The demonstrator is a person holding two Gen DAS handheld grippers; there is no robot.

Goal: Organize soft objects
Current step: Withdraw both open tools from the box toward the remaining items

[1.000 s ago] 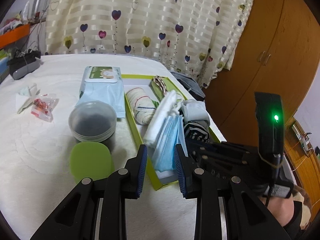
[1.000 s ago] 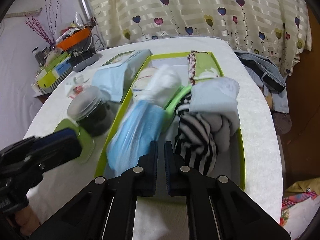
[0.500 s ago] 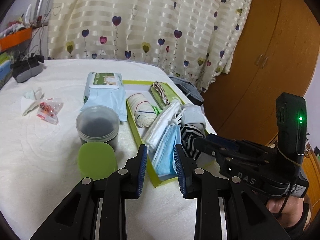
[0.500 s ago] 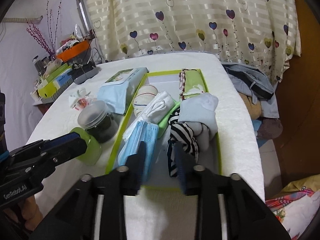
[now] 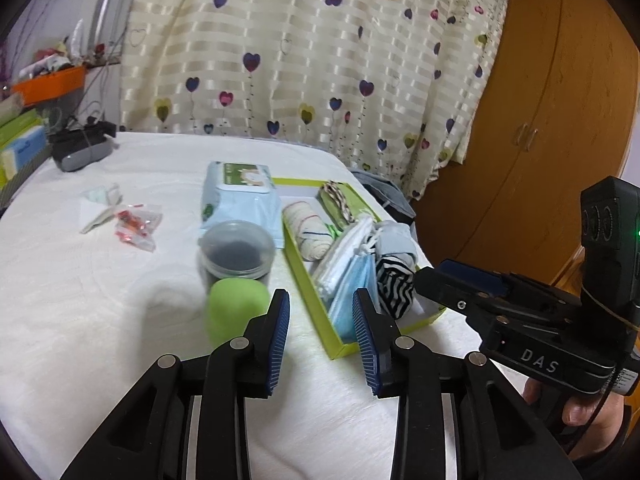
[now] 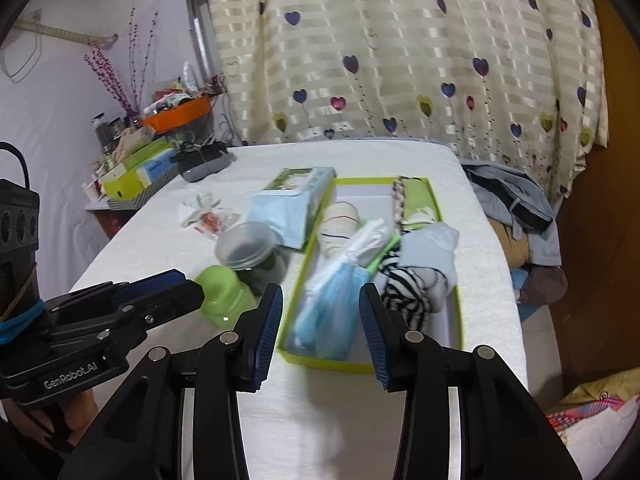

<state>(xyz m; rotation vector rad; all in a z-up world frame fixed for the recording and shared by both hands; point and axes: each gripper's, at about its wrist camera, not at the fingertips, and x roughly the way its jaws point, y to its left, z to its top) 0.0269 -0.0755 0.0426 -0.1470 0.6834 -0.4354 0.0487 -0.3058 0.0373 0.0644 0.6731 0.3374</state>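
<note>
Going left to right on the white-covered bench [image 5: 80, 320]: you have a crumpled wrapper with red bits [image 5: 134, 222], then a wet-wipes pack [image 5: 240, 196] lying flat, with a clear lidded jar [image 5: 236, 250] of dark stuff just in front of it and a green lid [image 5: 236, 310] touching the jar's near side.

Your left claw [image 5: 322, 336] hangs over the bench just short of the green tray [image 5: 308, 284]; its jaws are opening, nothing between them.

The soft objects sit in the green tray, right of the jar: a rolled striped cloth [image 5: 308, 226] at the left side, white masks [image 5: 346, 252] and blue face masks [image 5: 352, 296] stacked toward the near end, black-and-white striped socks [image 5: 394, 284] at the near right, a pale blue sock [image 6: 434, 248] on top of them, and a braided cord [image 6: 398, 198] on green cloth at the far end.

Your right claw [image 6: 320, 326] hovers above the tray's near end, jaws well apart, holding nothing; the blue masks show in the gap but lie below in the tray.

Far right, off the bench: a wooden wardrobe [image 5: 540, 120], heart curtain [image 5: 320, 60] behind.
</note>
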